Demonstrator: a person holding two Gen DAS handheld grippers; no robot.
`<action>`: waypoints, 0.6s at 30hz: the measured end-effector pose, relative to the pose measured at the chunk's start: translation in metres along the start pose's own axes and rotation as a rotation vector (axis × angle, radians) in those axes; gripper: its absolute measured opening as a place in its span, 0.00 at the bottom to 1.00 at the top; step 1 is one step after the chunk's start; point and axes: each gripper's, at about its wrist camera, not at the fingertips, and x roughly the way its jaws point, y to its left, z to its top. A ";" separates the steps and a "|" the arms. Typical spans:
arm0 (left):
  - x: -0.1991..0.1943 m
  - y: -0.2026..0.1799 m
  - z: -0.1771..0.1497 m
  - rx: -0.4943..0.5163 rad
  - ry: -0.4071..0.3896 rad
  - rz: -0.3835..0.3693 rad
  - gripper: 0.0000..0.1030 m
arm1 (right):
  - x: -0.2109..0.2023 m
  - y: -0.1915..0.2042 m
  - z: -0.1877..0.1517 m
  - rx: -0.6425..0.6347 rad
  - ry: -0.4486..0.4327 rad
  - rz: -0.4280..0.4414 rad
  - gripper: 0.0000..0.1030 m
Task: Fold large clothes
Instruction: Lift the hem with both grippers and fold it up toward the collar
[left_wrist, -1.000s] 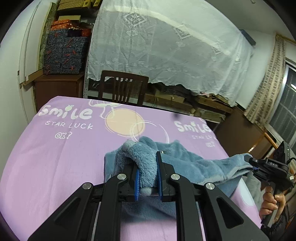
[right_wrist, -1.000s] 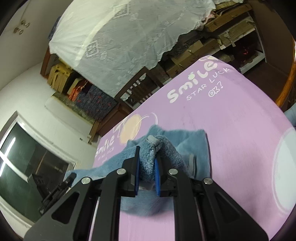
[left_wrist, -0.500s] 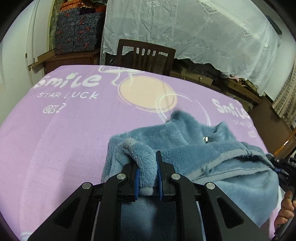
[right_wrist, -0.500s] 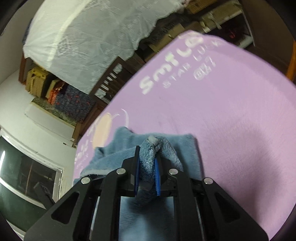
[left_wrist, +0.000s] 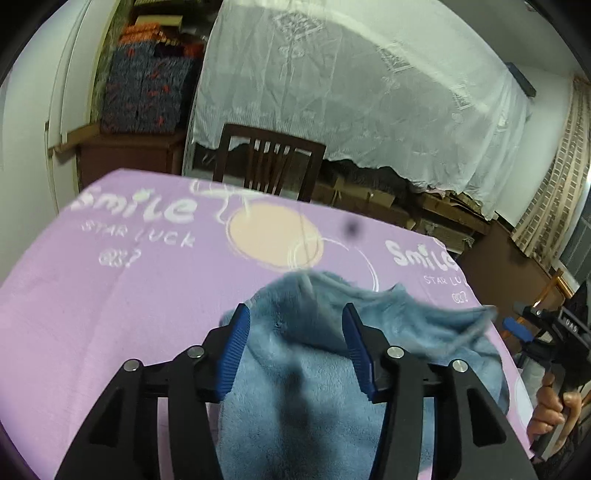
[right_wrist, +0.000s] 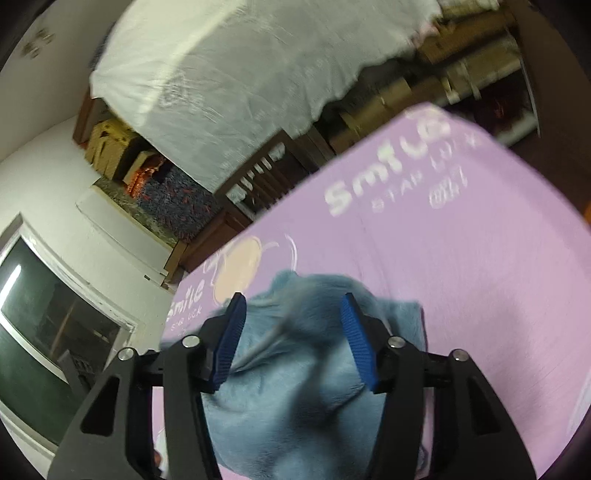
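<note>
Left tool (left_wrist: 295, 325): jaws opening, I have let go of the fleece garment (left_wrist: 303, 387).
Right tool (right_wrist: 291, 314): jaws opening, fleece released too.
Fold: now resting on the surface (left_wrist: 110, 295); this fold looks laid.

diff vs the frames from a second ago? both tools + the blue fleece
Both let go. The left tool and right tool were each clamped on a bunched fold of the blue fleece garment; now their jaws are opening and the pads stand clear of the fabric, which has dropped onto the purple sheet and lies between them. Unchanged: the garment stays on the sheet, and the chair stays behind it.
</note>
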 end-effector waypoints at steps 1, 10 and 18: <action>0.001 -0.001 0.000 0.004 0.000 0.006 0.53 | -0.004 0.003 0.001 -0.019 -0.017 -0.010 0.52; 0.042 0.018 -0.019 -0.040 0.144 0.112 0.53 | 0.018 -0.028 -0.003 0.038 0.032 -0.130 0.52; 0.062 0.020 -0.031 0.030 0.201 0.231 0.67 | 0.048 -0.035 -0.017 0.000 0.117 -0.161 0.11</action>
